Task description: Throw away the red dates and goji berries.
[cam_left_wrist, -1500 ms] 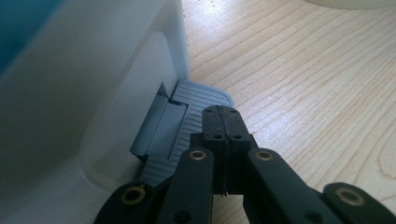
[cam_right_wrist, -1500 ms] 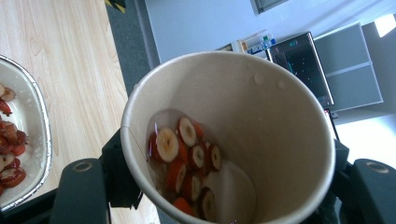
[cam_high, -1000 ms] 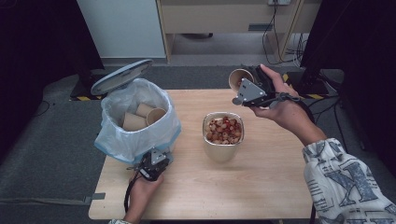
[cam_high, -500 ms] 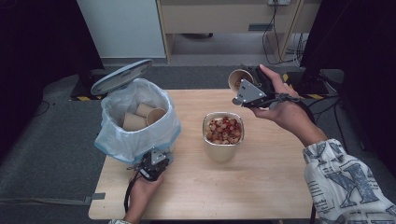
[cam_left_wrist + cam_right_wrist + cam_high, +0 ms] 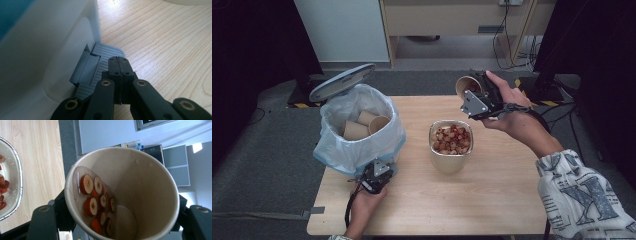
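A white pedal bin (image 5: 358,150) lined with a pale blue bag stands at the table's left, its grey lid (image 5: 343,82) raised; paper cups lie inside. My left gripper (image 5: 377,176) is shut, and its tips (image 5: 119,62) rest on the bin's ribbed grey pedal (image 5: 100,56). My right gripper (image 5: 476,92) is shut on a paper cup (image 5: 466,84), held tilted in the air over the table's far edge. The cup (image 5: 145,177) holds red fruit slices (image 5: 96,200) in clear liquid. A metal bowl (image 5: 432,134) of similar slices stands mid-table, below and nearer than the cup.
The wooden table (image 5: 492,200) has bare room in front of and to the right of the bowl. The bowl's rim (image 5: 18,182) appears at the left of the right gripper view. Dark floor, cables and a cabinet lie beyond the far edge.
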Demonstrator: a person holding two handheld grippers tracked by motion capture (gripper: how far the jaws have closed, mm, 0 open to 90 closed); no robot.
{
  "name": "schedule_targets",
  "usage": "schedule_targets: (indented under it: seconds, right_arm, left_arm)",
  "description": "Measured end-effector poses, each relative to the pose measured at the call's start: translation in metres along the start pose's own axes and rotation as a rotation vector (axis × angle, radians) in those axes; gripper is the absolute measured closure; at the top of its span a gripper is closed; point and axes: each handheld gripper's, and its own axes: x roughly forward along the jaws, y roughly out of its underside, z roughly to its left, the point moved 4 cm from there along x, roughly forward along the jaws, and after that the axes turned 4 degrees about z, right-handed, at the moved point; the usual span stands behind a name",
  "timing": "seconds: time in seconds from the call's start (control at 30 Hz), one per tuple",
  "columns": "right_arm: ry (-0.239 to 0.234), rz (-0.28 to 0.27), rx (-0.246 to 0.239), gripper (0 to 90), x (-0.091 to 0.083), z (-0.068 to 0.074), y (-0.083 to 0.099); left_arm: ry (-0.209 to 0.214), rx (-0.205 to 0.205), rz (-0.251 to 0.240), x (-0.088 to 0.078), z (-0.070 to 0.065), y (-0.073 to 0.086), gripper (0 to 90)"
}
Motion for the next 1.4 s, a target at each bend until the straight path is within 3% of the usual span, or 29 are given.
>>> schedule_targets:
  seconds: [0.7,0.9,1.17,1.23,1.4]
  right_arm:
    - [0.015,0.022,-0.058,30.3,-0.0014,-0.0005,0.0003]
    - [0.037,0.043,-0.132,30.3,-0.0024,0.0001,-0.0011]
    - [0.047,0.051,-0.158,30.3,-0.0027,0.0008,-0.0009]
    - [0.056,0.059,-0.187,30.4,-0.0030,0.0011,-0.0010]
    - [0.055,0.057,-0.183,30.4,-0.0033,0.0007,-0.0009]
  left_arm:
    - [0.000,-0.001,-0.001,0.0001,0.0000,0.0000,89.8]
    - [-0.001,-0.001,-0.001,0.0001,-0.0001,0.0000,89.8]
    - [-0.001,-0.001,-0.001,0.0001,-0.0001,0.0000,89.8]
    - [0.000,-0.002,-0.001,0.0001,0.0001,0.0000,89.8]
    - [-0.001,-0.001,-0.001,0.0002,-0.0001,-0.0001,89.8]
